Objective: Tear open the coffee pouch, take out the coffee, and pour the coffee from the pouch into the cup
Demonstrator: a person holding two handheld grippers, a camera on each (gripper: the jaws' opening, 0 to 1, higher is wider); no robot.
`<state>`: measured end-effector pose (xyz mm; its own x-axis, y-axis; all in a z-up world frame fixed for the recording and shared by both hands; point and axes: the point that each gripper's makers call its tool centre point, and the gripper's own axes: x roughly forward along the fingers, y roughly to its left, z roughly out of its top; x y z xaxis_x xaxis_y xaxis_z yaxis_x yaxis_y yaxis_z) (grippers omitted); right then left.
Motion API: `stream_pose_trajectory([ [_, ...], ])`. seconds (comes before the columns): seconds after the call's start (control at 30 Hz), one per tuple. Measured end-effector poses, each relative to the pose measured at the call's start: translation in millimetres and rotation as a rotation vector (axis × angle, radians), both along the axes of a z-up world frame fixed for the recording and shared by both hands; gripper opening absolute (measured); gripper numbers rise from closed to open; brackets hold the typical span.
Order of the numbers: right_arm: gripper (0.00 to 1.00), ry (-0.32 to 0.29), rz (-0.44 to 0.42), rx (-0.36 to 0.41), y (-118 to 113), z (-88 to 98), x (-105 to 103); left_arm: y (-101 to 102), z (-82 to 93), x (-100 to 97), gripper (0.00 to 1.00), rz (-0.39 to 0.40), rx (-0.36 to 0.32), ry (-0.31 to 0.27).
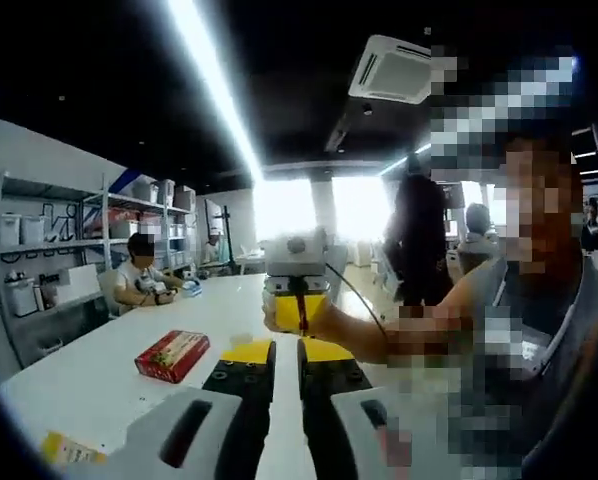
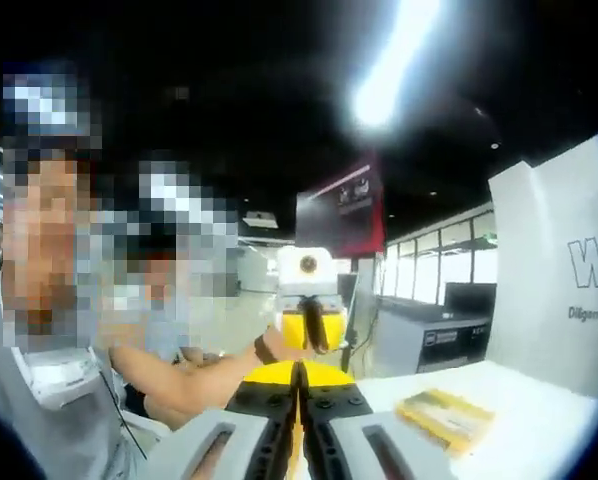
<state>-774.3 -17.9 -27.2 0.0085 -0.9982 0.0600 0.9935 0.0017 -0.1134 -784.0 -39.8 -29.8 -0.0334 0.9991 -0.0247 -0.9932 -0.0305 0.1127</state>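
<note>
The white bench (image 1: 99,380) stretched out under and beyond the left tongs (image 1: 286,365), and it looked as if everything for the job had been laid there within reach while the two tools were raised clear of it. Both tongs faced one another above the bench edge, probably to hold something thin between them for tearing: the right tongs (image 2: 299,378) appeared in the left gripper view just ahead of the left pair, and the left ones sat just ahead in the right gripper view. Each pair looked pressed nearly together, yellow pads almost meeting; whether a coffee pouch was pinched there could not be told. A red box (image 1: 172,355) lay flat on the bench to the left of the left tongs, near them. A yellow packet (image 2: 444,414) lay flat to the right of the right tongs, possibly the coffee pack. No cup could be made out.
</note>
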Motion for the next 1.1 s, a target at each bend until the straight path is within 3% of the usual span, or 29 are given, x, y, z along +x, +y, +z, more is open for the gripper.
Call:
stream_pose_trajectory([
  [0.03,0.02,0.0,0.005,-0.004,0.2,3.1,1.9,-1.2,6.6,-1.7,0.12,0.019,0.025,0.016],
  [0.13,0.02,-0.003,0.01,-0.013,1.8,10.4,-0.9,-6.4,17.4,0.1,0.12,0.017,0.063,-0.008],
  [0.17,0.02,-0.039,0.014,0.004,0.5,11.7,-4.3,-7.5,20.3,1.4,0.12,0.021,0.066,0.004],
  [0.27,0.02,-0.027,0.031,0.011,-0.2,16.0,-6.0,-10.6,21.3,-8.0,0.12,0.088,0.021,0.051],
  [0.33,0.02,0.002,0.004,0.032,-1.8,13.8,-9.0,-10.1,22.8,-3.5,0.12,0.08,0.015,0.062],
  [0.4,0.02,-0.007,0.015,0.033,-4.3,11.8,-5.7,-11.7,23.4,0.2,0.13,0.083,0.003,0.062],
  [0.57,0.02,0.01,0.016,0.071,-4.9,4.3,3.1,-11.8,35.9,17.7,0.11,0.059,0.041,0.044],
  [0.7,0.02,0.016,0.022,0.058,-2.7,10.3,6.3,-3.5,28.4,15.9,0.1,0.069,-0.006,0.078],
  [0.83,0.02,0.027,0.015,0.065,-5.5,9.3,6.0,3.5,22.1,8.0,0.11,0.033,0.013,-0.007],
  [1.1,0.02,0.03,0.005,0.06,-7.2,8.4,0.1,11.4,13.2,-0.5,0.1,0.031,0.013,-0.001],
])
